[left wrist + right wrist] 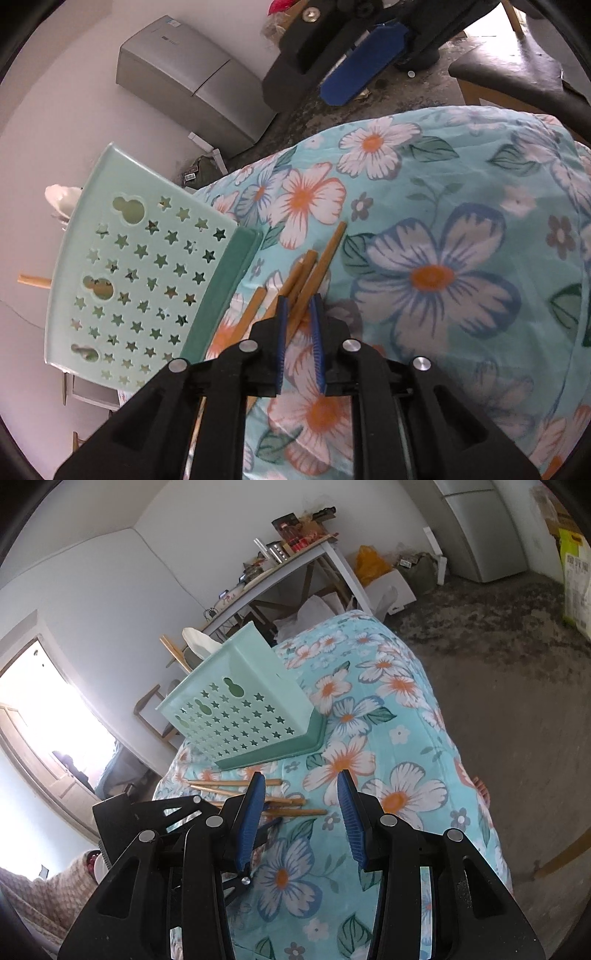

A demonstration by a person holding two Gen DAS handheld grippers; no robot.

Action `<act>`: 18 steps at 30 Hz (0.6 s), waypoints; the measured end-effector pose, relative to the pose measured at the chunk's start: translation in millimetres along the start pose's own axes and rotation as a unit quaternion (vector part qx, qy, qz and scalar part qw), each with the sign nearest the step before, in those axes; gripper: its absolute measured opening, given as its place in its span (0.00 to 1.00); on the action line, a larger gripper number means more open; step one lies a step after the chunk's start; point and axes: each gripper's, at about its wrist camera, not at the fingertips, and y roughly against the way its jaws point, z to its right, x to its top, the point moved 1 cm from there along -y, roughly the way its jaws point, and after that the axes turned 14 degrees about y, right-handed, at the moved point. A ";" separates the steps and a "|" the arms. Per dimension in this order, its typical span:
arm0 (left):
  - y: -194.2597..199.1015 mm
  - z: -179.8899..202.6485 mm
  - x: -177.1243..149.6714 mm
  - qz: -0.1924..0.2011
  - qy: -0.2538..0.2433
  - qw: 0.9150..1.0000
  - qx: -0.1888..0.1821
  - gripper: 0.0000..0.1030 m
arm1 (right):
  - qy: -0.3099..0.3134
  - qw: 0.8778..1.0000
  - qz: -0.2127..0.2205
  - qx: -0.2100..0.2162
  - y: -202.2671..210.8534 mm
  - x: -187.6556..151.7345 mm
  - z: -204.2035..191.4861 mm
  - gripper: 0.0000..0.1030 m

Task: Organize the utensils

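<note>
Several wooden chopsticks (317,266) lie in a loose bunch on the floral tablecloth (461,221). My left gripper (300,301) is down on them, its blue jaws nearly together around one or two chopsticks. A mint green utensil holder (133,258) with star holes stands to the left on a darker green tray (221,291); one chopstick (33,281) sticks out behind it. In the right wrist view the chopsticks (258,797) lie below the holder (240,709). My right gripper (301,786) is open and empty, above the cloth just right of them. The left gripper (155,812) shows at the left.
A white bowl (62,201) sits behind the holder. The table edge falls off to the floor beyond the cloth (424,672). A grey fridge (192,85), a cluttered side table (295,561) and a dark chair (517,74) stand around.
</note>
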 end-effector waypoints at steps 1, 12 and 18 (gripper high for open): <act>-0.7 0.1 1.1 0.002 0.000 1.000 -0.001 0.11 | -0.001 1.000 0.000 0.000 0.4 -0.2 0.1 0.39; 16.5 8.5 -0.9 0.001 -0.006 1.000 -0.018 0.00 | -0.001 1.000 0.011 -0.014 14.0 0.6 -0.1 0.39; 42.5 10.6 -17.3 -0.011 0.003 0.999 -0.035 0.02 | 0.005 1.000 0.015 -0.015 19.0 2.4 -6.2 0.39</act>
